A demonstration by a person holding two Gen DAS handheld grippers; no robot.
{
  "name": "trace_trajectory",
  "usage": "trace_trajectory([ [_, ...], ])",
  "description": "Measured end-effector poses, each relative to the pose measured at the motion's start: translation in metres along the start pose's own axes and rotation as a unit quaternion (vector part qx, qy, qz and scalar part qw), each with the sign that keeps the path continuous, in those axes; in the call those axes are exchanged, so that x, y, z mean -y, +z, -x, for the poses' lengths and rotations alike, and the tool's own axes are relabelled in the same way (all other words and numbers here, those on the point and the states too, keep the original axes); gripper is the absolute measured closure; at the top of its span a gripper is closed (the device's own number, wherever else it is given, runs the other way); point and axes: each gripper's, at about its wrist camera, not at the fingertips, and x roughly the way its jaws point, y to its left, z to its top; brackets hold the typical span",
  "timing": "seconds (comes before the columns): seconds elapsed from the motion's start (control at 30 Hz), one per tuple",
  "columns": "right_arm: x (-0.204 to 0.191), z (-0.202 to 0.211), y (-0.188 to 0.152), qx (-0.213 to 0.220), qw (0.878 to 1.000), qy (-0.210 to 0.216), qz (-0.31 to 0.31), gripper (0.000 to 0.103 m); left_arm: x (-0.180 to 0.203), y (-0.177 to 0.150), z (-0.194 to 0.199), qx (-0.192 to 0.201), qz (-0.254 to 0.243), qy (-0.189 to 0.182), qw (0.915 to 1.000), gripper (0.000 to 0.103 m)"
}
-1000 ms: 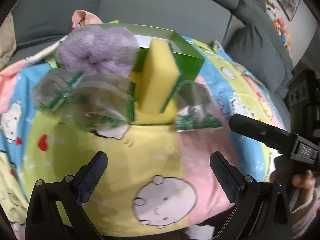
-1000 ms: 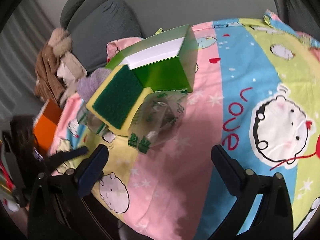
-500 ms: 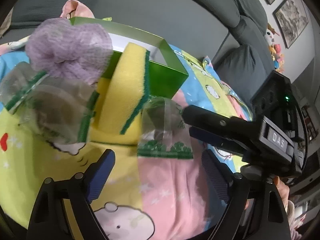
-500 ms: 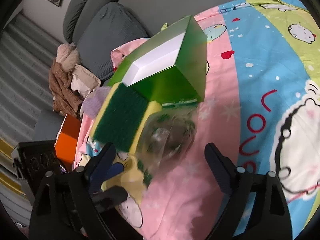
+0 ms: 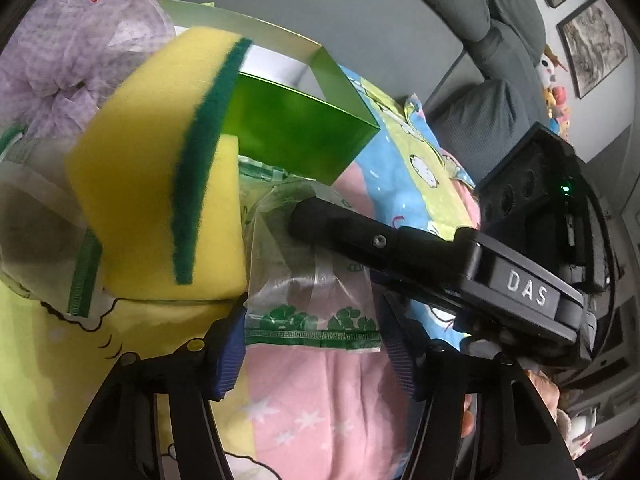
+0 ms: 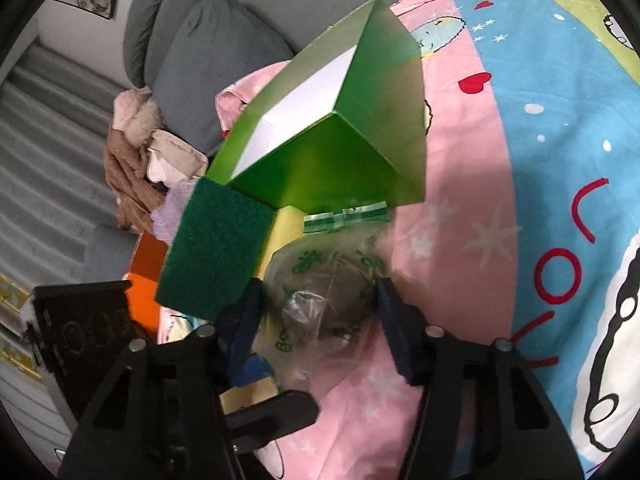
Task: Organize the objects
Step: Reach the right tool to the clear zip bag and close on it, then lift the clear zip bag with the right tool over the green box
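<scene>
Both my tongs have just been closing on one clear plastic bag [image 6: 328,300] at lower centre: right tongs [image 6: 320,320] flank its bulge, left tongs [image 5: 312,344] straddle its printed edge, neither visibly pressing. I fear tearing it, or toppling the leaning sponge [image 5: 160,168] beside the green box [image 6: 340,136].

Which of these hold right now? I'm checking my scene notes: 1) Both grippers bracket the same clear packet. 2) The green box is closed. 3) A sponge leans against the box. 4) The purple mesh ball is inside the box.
1) True: the left gripper and right gripper, jaws just closing, both flank the clear packet.
2) False: the green box is open, its white inside showing.
3) True: the yellow-green sponge leans on it.
4) False: the purple mesh ball sits outside, beside the box.
</scene>
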Motion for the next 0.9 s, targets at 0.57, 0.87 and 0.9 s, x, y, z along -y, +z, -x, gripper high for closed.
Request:
trace_trajectory([
  [0.57,-0.058,0.08,-0.016,0.086,0.995,-0.009,0.058,0.048,0.06,-0.002,0.06,0.059,-0.102,-0.027,0.9926,0.042],
  [0.87,-0.109,0.115,0.0,0.129,0.984,-0.007,0.118,0.048,0.08,0.028,0.103,0.115,-0.143,-0.023,0.9828,0.042],
  [0.9,-0.114,0.118,0.003,0.132,0.984,-0.005,0.122,0.048,0.081,0.031,0.108,0.119,-0.146,-0.021,0.9819,0.042],
])
